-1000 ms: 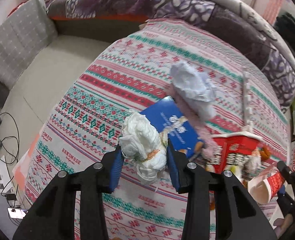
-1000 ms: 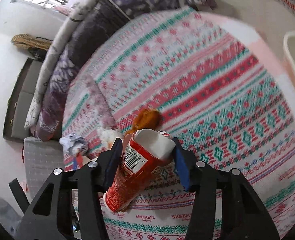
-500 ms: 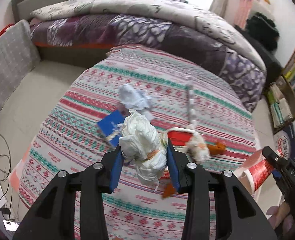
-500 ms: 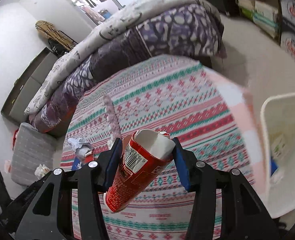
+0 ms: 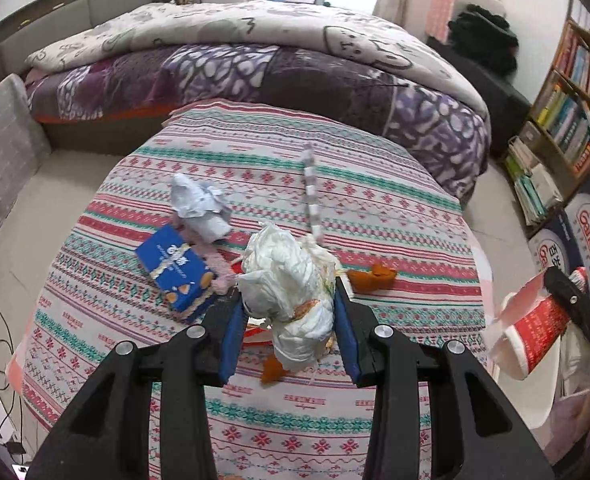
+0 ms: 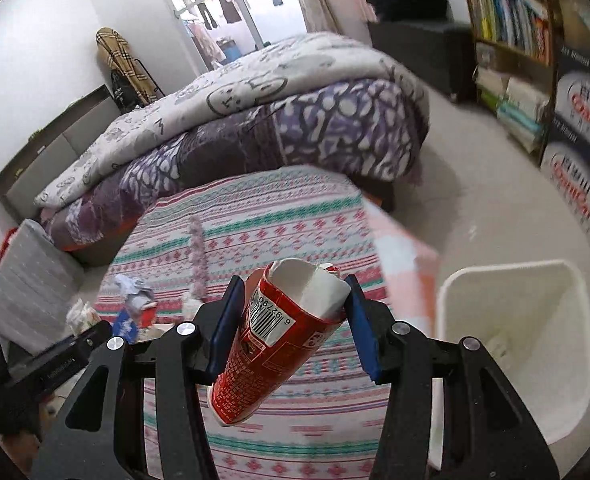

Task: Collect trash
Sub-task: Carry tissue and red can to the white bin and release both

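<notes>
A: What do my tongs hold?

B: My left gripper [image 5: 287,320] pinches a white wad [image 5: 287,280]; my right gripper [image 6: 293,328] clamps a red cup [image 6: 271,340], tilted mouth-up, both lifted over the cloth [image 5: 335,420] for carrying, I judge.

A: And the bin [image 6: 535,320]?

B: Near right, beside the cloth. Its bottom is mostly hidden. A blue box [image 5: 177,268] and grey paper [image 5: 199,208] lie far left.

Both tools look alike — the left gripper [image 5: 287,332] and right gripper [image 6: 293,330] have matte black angular arms with triangular cut-outs, round silver screw heads along the top, and jaws lined with flat blue pads [image 5: 231,332] — no skin or sleeve shows.
</notes>
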Available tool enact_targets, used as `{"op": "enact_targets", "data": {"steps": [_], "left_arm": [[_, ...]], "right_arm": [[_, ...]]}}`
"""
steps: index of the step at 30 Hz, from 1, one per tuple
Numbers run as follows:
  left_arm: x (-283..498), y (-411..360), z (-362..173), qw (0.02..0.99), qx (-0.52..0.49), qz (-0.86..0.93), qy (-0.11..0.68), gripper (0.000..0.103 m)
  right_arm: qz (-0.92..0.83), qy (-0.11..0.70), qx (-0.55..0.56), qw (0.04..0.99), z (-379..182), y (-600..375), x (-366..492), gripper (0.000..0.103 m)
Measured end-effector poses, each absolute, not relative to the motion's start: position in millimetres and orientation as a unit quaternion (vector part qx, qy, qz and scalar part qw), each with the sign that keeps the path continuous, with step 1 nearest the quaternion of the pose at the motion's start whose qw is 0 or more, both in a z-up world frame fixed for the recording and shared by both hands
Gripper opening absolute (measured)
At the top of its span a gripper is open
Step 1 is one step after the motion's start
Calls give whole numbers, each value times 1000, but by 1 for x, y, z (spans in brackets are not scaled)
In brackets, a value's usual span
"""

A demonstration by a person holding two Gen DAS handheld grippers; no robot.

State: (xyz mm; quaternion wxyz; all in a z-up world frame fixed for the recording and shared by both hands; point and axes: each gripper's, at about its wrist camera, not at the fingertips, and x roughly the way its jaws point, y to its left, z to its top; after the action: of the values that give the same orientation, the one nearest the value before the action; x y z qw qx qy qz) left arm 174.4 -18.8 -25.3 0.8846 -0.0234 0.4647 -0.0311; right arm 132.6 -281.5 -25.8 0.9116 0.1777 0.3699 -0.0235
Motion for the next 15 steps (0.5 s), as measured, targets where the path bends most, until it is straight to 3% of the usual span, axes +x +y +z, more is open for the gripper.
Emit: {"op": "enact_targets", "data": {"steps": [15], "left_arm": [[161, -89, -33, 883, 6, -107, 457, 40]], "right_arm": [[-142, 387, 175, 894, -38, -381, 96, 48]]}}
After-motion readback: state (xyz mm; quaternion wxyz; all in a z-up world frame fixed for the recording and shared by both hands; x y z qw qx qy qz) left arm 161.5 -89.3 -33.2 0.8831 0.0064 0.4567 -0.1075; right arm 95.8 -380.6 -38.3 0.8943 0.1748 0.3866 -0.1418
